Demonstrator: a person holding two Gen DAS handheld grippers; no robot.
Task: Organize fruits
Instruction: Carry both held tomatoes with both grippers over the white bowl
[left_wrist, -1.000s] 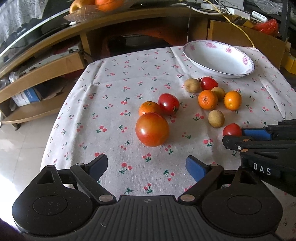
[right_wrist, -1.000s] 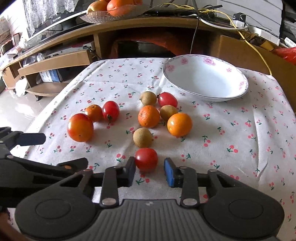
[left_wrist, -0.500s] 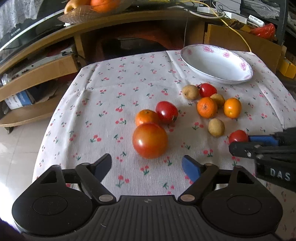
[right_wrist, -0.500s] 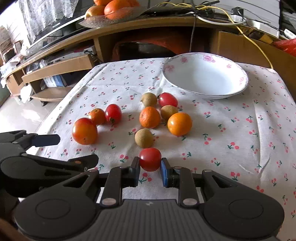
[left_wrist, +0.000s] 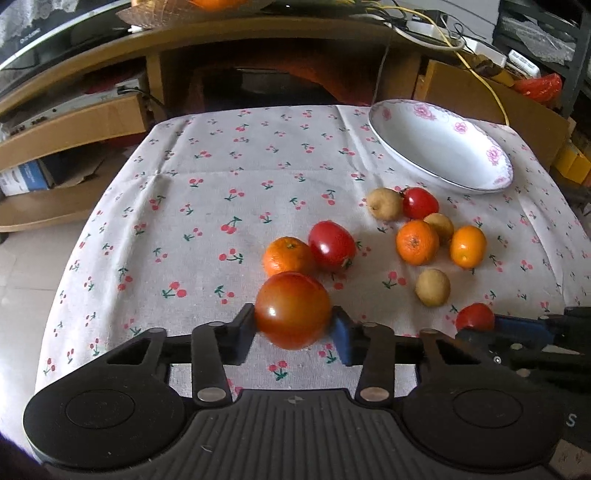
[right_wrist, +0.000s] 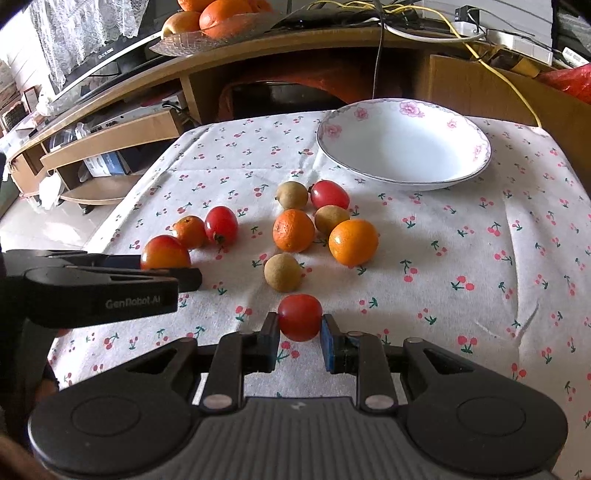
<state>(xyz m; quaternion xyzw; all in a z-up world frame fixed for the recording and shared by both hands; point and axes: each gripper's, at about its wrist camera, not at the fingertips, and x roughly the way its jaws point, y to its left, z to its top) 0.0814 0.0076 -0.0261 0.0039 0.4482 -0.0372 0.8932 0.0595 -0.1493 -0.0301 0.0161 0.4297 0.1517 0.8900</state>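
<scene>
Since a second ago our left gripper (left_wrist: 293, 326) has slid forward across the cloth and drawn its fingers in: then they stood wide with the large tomato (left_wrist: 292, 309) well ahead of them, and now that tomato sits between the pads. The jaws are closing, and both pads appear to touch its sides. Our right gripper (right_wrist: 299, 332) has kept its place and now grips the small red tomato (right_wrist: 300, 316) firmly, pads pressed on either side.

We take the white bowl (right_wrist: 476, 164) with its pink flowers as our landmark; it sits at the far right of the cherry-print tablecloth (right_wrist: 461, 258). Farthest to the left of the bowl lies the large tomato, with a small orange (right_wrist: 189, 231) and an oblong red tomato (right_wrist: 221, 225) touching each other just behind it, towards the bowl. Nearer the bowl, just in front of its rim, a cluster gathers: a tan fruit (right_wrist: 292, 194), a red tomato (right_wrist: 330, 194), an orange (right_wrist: 293, 230), a second tan fruit (right_wrist: 330, 218) and a smooth orange (right_wrist: 353, 242). A third tan fruit (right_wrist: 282, 272) lies alone in front of that cluster, and the small red tomato in our right gripper is nearest us, well apart from the bowl.
</scene>
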